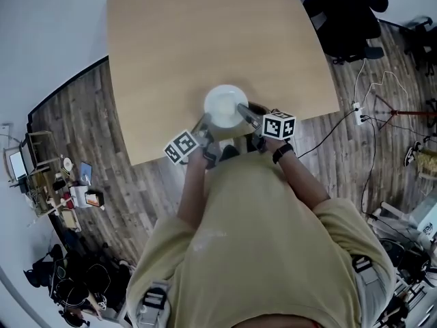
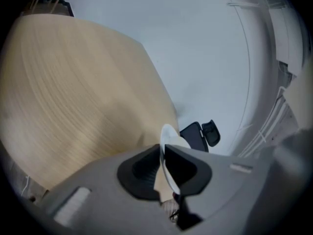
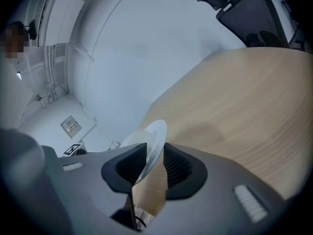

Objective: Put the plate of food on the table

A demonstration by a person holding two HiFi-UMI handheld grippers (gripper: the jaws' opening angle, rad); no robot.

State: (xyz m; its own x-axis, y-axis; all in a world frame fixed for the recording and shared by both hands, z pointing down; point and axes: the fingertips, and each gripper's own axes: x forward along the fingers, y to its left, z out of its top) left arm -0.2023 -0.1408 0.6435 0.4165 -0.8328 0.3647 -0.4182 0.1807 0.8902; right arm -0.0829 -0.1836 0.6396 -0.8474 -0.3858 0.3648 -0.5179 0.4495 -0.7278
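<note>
A white plate (image 1: 224, 104) lies on the light wooden table (image 1: 205, 39), close to its near edge; I see only white on it. My left gripper (image 1: 205, 125) holds its near-left rim. In the left gripper view, the thin plate (image 2: 168, 136) edge is pinched between the dark pads of the left gripper (image 2: 162, 153). My right gripper (image 1: 244, 111) is at the plate's near-right rim. In the right gripper view, the plate (image 3: 154, 133) rim stands between the pads of the right gripper (image 3: 154, 153), with a gap showing beside it.
A black office chair (image 1: 348, 12) stands past the table's far right corner. Cables and a power strip (image 1: 358, 111) lie on the wood floor at the right. A cluttered shelf (image 1: 54, 183) stands at the left. The person's torso is close against the table's near edge.
</note>
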